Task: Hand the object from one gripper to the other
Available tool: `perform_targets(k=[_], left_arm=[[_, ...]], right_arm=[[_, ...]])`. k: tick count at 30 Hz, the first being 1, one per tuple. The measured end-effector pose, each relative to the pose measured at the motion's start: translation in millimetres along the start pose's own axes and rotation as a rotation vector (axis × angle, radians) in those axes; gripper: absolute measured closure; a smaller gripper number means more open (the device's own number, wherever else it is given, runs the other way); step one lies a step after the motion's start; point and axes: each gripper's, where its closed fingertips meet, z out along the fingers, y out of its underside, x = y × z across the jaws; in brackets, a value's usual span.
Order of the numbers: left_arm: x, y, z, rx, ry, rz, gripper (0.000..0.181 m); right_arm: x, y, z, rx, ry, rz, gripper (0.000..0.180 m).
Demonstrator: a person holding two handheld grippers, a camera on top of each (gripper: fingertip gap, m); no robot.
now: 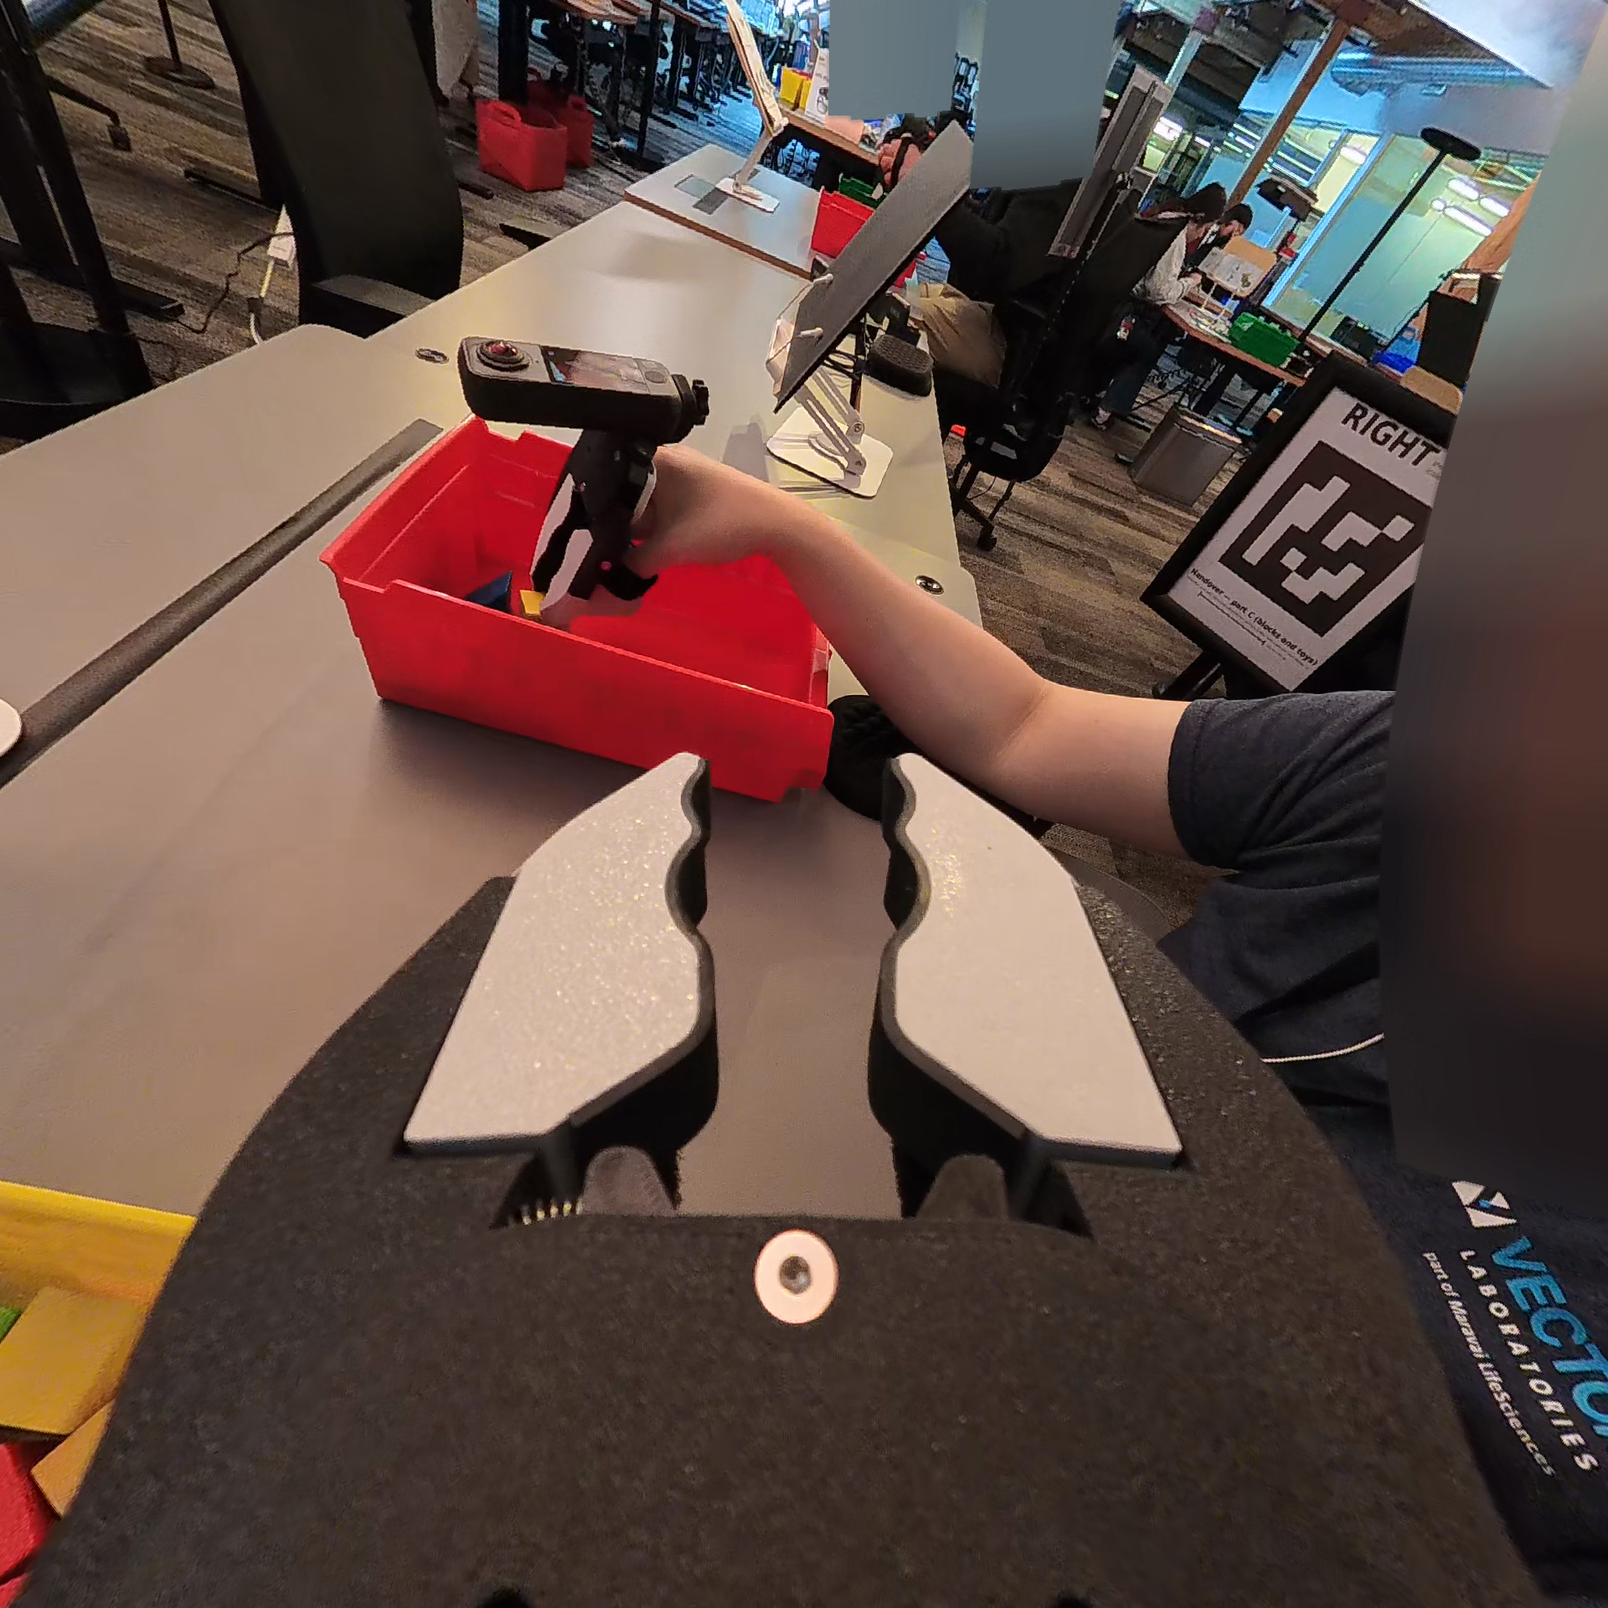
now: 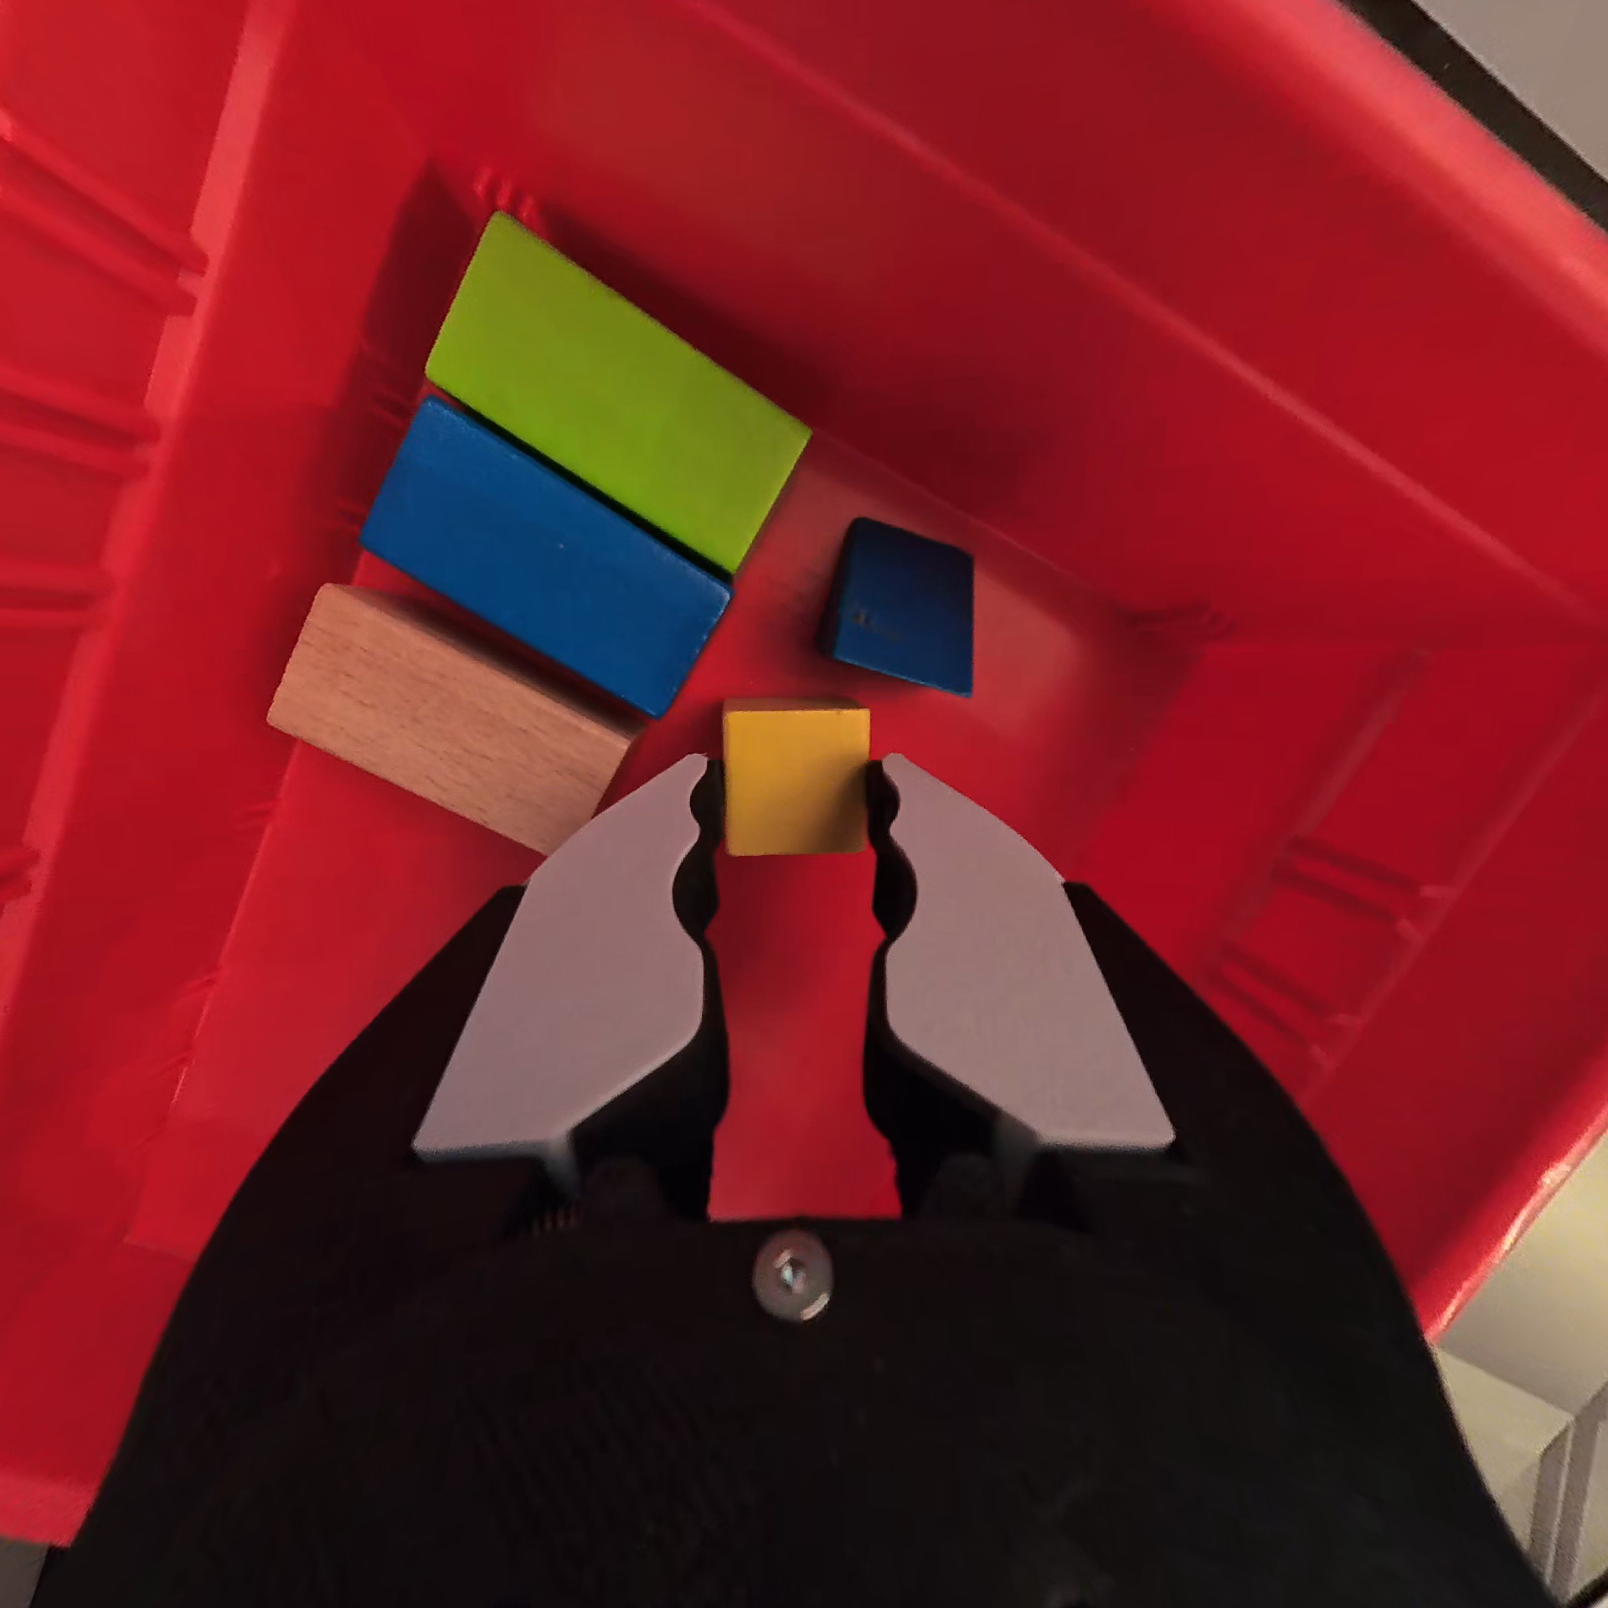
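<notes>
right wrist view: my right gripper (image 2: 793,766) pointed down into the red bin (image 2: 1218,365), its tips on either side of the yellow cube (image 2: 796,779).
right gripper state: narrowed around the cube, tips at or almost at its left and right faces; i could not tell whether they were actually pressing, and the cube looked to be resting on the bin floor.
where the cube was: on the bin floor, between my right fingertips, near the bin's middle.
neighbours: a small dark blue block (image 2: 901,609) lay just beyond it to the right; a natural wood block (image 2: 444,713), a long blue block (image 2: 544,557) and a green block (image 2: 609,383) lay side by side to the left, the wood one close to my left fingertip.
key relation: the cube sat straight ahead along my right gripper's axis; being a cube it had no long axis to line up with, so the approach looked square enough.
left wrist view: my left gripper (image 1: 796,783) hovered over the grey desk (image 1: 217,870), short of the bin's near wall, moderately parted and holding nothing.
nearer hand: the right by far; the left was well apart from the cube, outside the bin.
judgement: pick-up stage; the handover itself was not yet begun.
</notes>
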Motion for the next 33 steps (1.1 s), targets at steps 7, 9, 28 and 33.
perform_targets(k=[7, 9, 28, 33], left_arm=[[-16, 5, -18, -0.029, -0.109, 0.008, 0.143], [-42, 16, -34, -0.089, -0.269, 0.017, 0.143], [-188, 191, -100, -0.827, -0.695, -0.136, 0.134], [-195, 196, -102, -0.861, -0.710, -0.083, 0.134]], right_arm=[[-3, -3, -15, 0.036, -0.003, -0.036, 0.144], [-5, -4, -27, 0.058, -0.012, -0.047, 0.142], [-18, -8, -87, 0.171, 0.002, -0.111, 0.139], [-18, -6, -85, 0.162, -0.004, -0.114, 0.139]])
